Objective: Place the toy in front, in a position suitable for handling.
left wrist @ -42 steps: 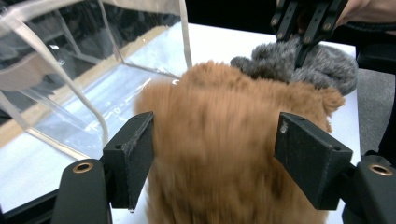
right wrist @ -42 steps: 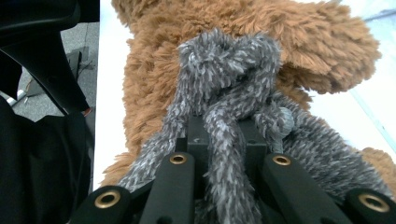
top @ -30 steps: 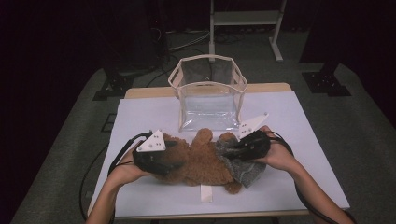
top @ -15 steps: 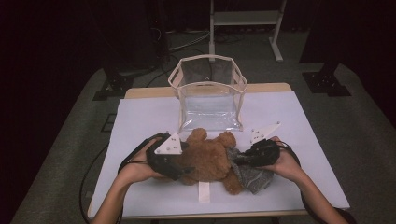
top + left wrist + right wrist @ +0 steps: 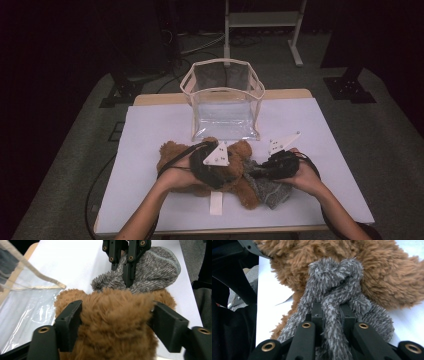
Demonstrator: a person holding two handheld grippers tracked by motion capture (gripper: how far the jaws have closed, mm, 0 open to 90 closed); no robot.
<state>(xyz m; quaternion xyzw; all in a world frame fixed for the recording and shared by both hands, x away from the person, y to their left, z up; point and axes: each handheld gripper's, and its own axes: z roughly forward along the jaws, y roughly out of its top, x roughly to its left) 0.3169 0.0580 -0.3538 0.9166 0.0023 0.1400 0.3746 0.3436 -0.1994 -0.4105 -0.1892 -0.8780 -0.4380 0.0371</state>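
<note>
A brown plush toy [image 5: 172, 152] lies on the white table [image 5: 150, 125], with a grey fuzzy cloth [image 5: 272, 192] knotted around it. My left gripper [image 5: 234, 172] sits over the toy. In the left gripper view its jaws squeeze the brown plush [image 5: 112, 315] from both sides, so my left gripper [image 5: 117, 325] is shut on it. My right gripper [image 5: 254, 172] comes in from the right, shut on a strand of the cloth. In the right gripper view, my right gripper [image 5: 332, 313] pinches a grey strand just below the cloth's knot [image 5: 334, 275], against the brown plush [image 5: 312, 255].
A clear plastic bag with a cream rim [image 5: 225, 107] stands open just behind the toy, and its wall [image 5: 25, 302] is at the left of the left gripper view. A white tag [image 5: 215, 202] lies near the front edge. Bare tabletop lies on both sides.
My left gripper has moved right across the toy and now grips its middle. The right gripper has shifted slightly toward the front, still holding the grey cloth.
</note>
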